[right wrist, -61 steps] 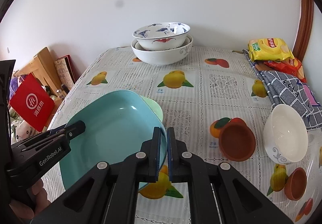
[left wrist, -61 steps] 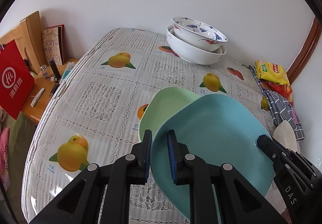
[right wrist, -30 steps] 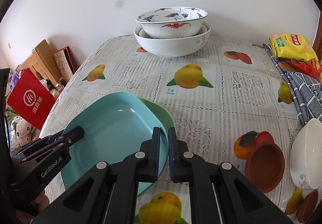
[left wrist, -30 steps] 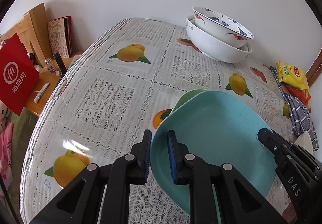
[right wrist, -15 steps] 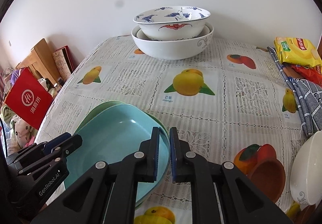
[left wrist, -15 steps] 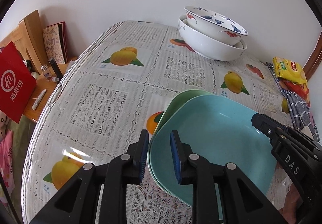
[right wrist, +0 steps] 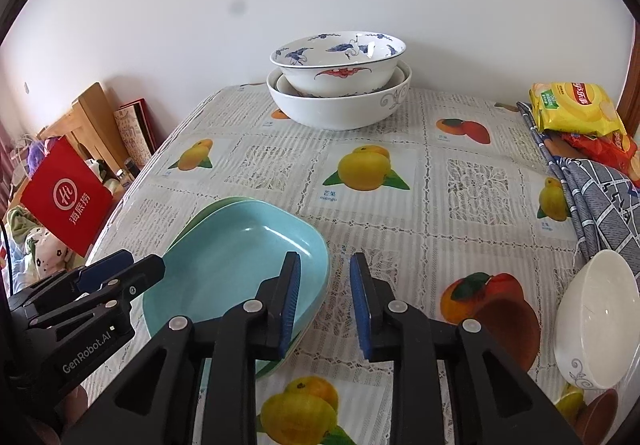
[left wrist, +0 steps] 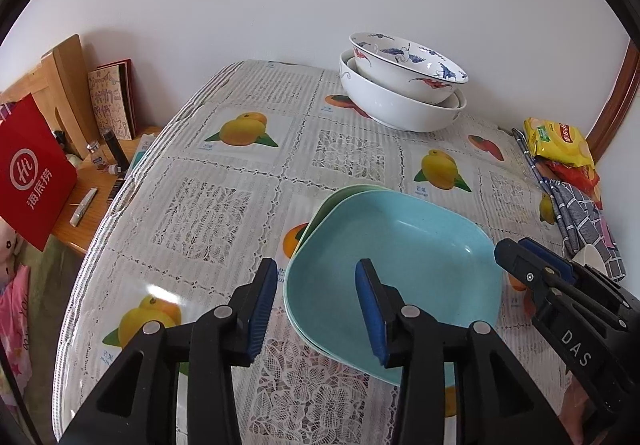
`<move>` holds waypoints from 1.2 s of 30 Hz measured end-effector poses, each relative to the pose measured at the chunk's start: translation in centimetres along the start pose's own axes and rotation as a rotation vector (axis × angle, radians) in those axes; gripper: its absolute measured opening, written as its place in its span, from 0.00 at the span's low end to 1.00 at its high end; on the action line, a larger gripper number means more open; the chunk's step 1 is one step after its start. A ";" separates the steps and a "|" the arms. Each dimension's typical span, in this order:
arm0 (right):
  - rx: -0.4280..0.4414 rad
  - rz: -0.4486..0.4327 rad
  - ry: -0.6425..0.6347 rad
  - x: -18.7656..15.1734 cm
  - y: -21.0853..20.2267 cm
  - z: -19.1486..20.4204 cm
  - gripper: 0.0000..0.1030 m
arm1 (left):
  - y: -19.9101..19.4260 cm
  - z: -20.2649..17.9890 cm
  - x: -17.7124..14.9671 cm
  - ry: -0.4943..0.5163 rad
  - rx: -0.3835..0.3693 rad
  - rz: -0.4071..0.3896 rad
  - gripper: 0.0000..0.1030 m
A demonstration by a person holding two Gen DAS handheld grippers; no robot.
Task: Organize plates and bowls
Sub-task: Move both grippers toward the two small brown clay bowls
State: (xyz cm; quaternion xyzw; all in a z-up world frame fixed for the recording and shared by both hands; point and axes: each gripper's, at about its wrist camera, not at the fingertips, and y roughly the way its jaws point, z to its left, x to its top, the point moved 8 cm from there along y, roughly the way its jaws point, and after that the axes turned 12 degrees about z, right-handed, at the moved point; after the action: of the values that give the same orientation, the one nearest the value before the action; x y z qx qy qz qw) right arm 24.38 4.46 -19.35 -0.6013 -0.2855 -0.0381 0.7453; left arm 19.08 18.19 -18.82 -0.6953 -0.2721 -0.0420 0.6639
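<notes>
A light blue square plate (left wrist: 404, 269) (right wrist: 236, 269) rests stacked on a green plate (left wrist: 340, 195) (right wrist: 216, 209) on the fruit-print tablecloth. My left gripper (left wrist: 317, 305) is open, its fingers straddling the blue plate's near left rim. My right gripper (right wrist: 325, 301) is open, its fingers straddling the plate's right rim. Each gripper also shows in the other's view: the right gripper (left wrist: 532, 265), the left gripper (right wrist: 128, 273). A blue-patterned bowl (right wrist: 340, 61) sits nested in a large white bowl (right wrist: 340, 105) at the table's back.
A white bowl (right wrist: 596, 317) lies tilted at the right edge, beside brown dishes (right wrist: 504, 321). Snack bags (right wrist: 572, 109) and a checked cloth (right wrist: 592, 197) lie at the back right. A red bag (left wrist: 28, 173) and a side table (left wrist: 96, 189) stand off the left edge.
The blue plate came down onto the green plate. Both grippers have opened and let go of its rim.
</notes>
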 end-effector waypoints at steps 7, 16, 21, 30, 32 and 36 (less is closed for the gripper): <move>-0.017 -0.030 0.020 -2.0 -2.7 -1.9 0.38 | -1.7 -2.1 -1.2 0.030 -0.025 -0.018 0.40; -0.111 -0.091 0.082 -5.6 -7.7 -8.3 0.50 | -3.0 -7.6 -2.9 0.112 -0.082 -0.016 0.40; -0.166 -0.104 0.153 -7.9 -9.9 -13.2 0.52 | -3.6 -11.2 -3.5 0.165 -0.104 -0.020 0.40; -0.253 -0.120 0.256 -12.3 -13.2 -21.6 0.53 | -3.2 -17.7 -4.9 0.242 -0.135 -0.009 0.40; -0.277 -0.121 0.293 -13.3 -13.5 -23.4 0.53 | -2.8 -18.8 -5.3 0.250 -0.123 -0.004 0.40; -0.272 -0.096 0.370 -15.3 -13.3 -26.6 0.53 | -1.8 -20.7 -6.0 0.272 -0.124 0.016 0.40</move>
State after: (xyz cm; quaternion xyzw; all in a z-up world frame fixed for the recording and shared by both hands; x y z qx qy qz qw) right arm 16.42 -28.02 -17.99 -0.6646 -0.1646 -0.2214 0.6944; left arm 19.47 -3.34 -17.34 -0.7252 -0.1709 -0.1470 0.6506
